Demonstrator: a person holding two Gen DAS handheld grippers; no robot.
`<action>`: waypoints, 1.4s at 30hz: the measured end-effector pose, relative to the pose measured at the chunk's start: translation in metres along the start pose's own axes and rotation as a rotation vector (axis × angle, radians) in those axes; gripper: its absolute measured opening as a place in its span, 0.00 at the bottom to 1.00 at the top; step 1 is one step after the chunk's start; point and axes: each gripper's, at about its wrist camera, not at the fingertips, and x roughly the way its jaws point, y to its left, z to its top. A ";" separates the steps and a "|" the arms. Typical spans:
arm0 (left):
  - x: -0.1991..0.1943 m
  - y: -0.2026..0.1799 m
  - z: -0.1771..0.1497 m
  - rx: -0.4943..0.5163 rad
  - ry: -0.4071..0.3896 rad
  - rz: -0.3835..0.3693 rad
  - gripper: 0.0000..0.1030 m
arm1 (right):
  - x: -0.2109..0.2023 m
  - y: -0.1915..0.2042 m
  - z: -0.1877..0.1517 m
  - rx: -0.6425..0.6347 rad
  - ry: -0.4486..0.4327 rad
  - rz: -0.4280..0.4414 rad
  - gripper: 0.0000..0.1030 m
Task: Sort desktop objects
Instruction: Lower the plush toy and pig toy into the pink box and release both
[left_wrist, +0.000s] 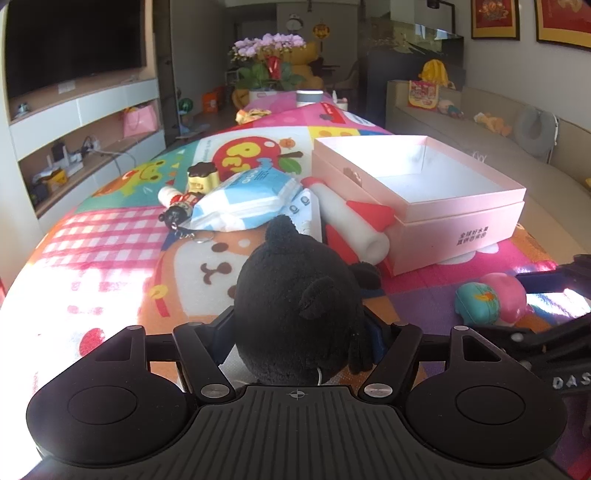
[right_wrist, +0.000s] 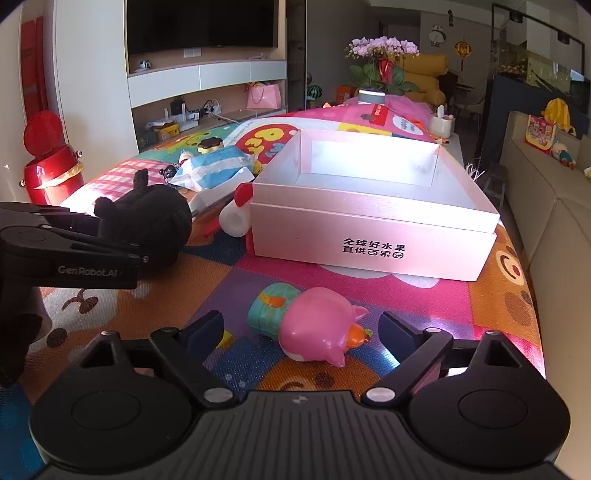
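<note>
Near the mat's front edge, I am closing my left gripper (left_wrist: 299, 332) on the black plush (left_wrist: 295, 306); its round softness risks slipping out. My right gripper (right_wrist: 301, 330) is hanging apart around the pink toy (right_wrist: 317, 328), not yet pinching, and could nudge it away.

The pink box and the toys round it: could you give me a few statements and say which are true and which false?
1. The pink box is open and holds nothing. True.
2. The black plush toy lies inside the box. False: it sits on the mat between the fingers of the left gripper.
3. The pink pig toy lies in front of the box, between the fingers of the right gripper. True.
4. The blue tissue pack stands on the box's rim. False: it lies on the mat beside it.
</note>
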 end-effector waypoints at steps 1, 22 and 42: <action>-0.005 0.000 -0.002 0.009 -0.001 -0.002 0.70 | 0.004 0.000 0.002 0.001 0.016 -0.006 0.78; -0.015 -0.030 0.171 -0.208 -0.303 -0.358 0.80 | -0.091 -0.094 0.135 0.229 -0.254 -0.002 0.69; -0.012 0.016 0.033 -0.002 -0.200 -0.019 0.99 | 0.053 -0.122 0.093 0.263 -0.058 -0.082 0.91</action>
